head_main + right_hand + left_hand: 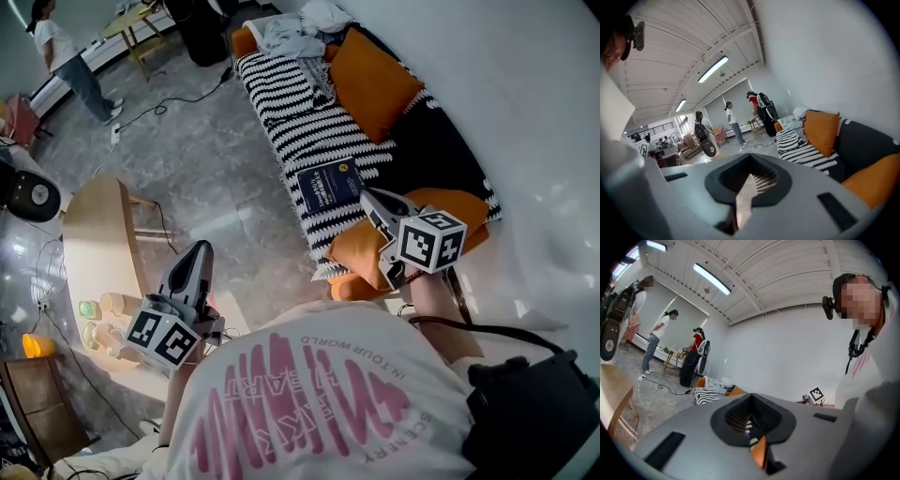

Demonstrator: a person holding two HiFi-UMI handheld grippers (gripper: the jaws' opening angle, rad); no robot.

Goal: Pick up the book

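One book [328, 186] near striped sofa's [281, 112] front edge

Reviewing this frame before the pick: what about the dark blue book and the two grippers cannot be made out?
Dark blue book on the striped sofa cover: title too small in head view; absent from both gripper views, whose lower halves the grey gripper bodies fill.
Right gripper: head view cannot settle whether its tip touches the book.
Small pale items on the round wooden table: partly behind the left gripper.
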